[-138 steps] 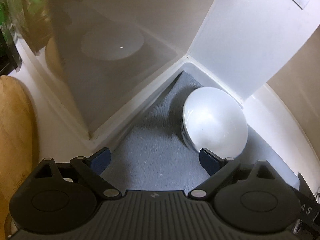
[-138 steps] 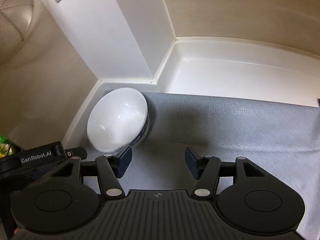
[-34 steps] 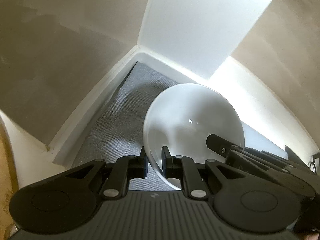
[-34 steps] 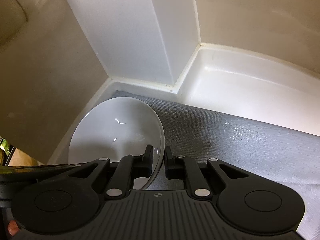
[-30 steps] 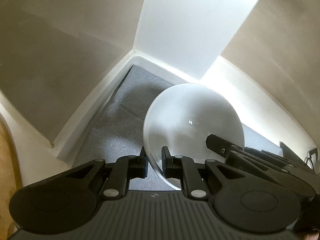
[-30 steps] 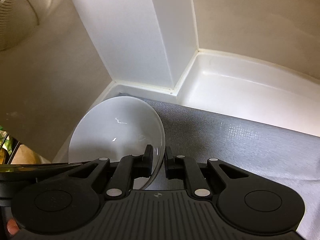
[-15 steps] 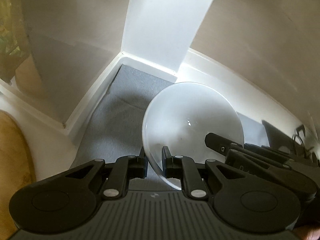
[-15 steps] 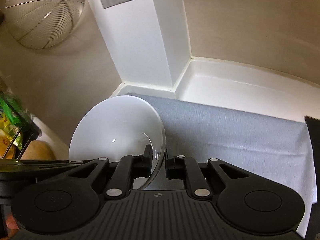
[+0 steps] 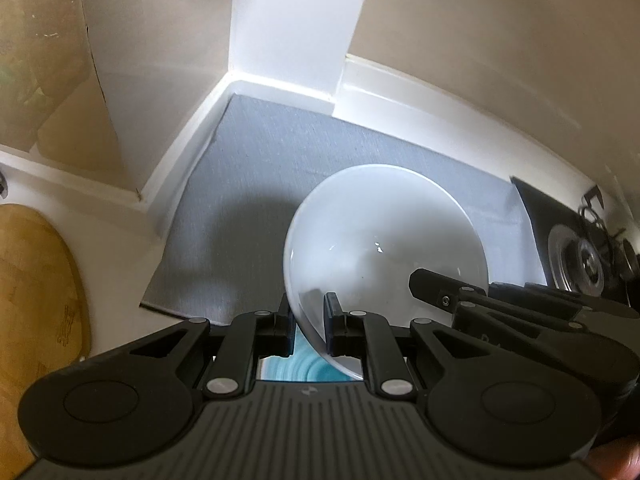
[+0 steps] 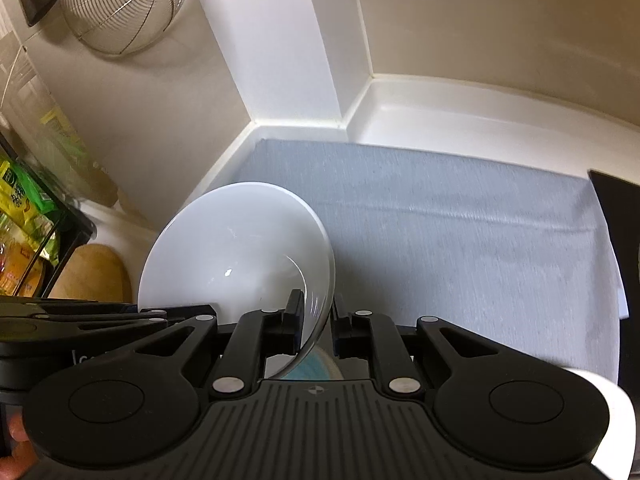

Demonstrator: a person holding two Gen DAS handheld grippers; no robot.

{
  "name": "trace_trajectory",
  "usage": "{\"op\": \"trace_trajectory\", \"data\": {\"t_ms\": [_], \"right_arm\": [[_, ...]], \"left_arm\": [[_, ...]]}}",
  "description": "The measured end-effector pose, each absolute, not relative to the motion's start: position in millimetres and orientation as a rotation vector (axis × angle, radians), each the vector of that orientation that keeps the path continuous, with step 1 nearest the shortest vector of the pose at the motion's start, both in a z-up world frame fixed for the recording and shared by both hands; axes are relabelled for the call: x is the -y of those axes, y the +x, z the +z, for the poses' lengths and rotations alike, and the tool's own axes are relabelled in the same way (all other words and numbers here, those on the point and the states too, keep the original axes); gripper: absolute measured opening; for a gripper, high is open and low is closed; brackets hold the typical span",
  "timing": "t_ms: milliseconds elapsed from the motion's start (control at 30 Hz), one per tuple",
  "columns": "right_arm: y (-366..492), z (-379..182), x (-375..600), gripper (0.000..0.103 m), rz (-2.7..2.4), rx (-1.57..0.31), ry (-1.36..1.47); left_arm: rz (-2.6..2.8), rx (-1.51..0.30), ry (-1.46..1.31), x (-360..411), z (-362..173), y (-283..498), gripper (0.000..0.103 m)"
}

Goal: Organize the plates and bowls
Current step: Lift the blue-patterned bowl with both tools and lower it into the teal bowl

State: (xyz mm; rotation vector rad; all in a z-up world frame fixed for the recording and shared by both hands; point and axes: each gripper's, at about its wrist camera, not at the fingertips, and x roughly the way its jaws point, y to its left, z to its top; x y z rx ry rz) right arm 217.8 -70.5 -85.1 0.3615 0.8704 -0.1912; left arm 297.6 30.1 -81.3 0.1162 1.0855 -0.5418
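White bowl (image 9: 384,240), glossy and plain inside, deep and round with a thin rim, small bright glints on the glaze; seen tilted in both wrist views, held up off the grey mat (image 9: 248,184) rather than resting on it. Left tool (image 9: 306,322) closed on the bowl's near rim, one pad outside the wall and one inside. Right tool (image 10: 316,322) clamped on the opposite side of the same rim, again one pad inside and one outside; reached into the left view from the right as a black linkage laid across the bowl's lower right edge. Something teal with ringed lines (image 9: 304,368) glimpsed directly below the bowl, between the fingers, too hidden to be named. Grey mat spread on the white table (image 10: 440,120), tucked into the corner beside a white pillar (image 9: 296,28). Wooden board (image 9: 36,300) at the left edge of the left view, well apart from the bowl. Wire strainer (image 10: 124,4) hung on the wall at upper left in the right view, green and yellow packets (image 10: 24,208) in a dark rack lower down. Part of a stove burner (image 9: 580,260) visible at far right past the mat.
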Motion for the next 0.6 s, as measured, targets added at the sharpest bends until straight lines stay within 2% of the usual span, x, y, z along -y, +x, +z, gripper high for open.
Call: {"op": "trace_trajectory", "data": {"t_ms": [600], "right_arm": [[190, -98, 49, 0.015, -0.176, -0.947, 0.37]], "left_arm": [[-0.557, -1.128, 0.175, -52, -88, 265, 0.015]]}}
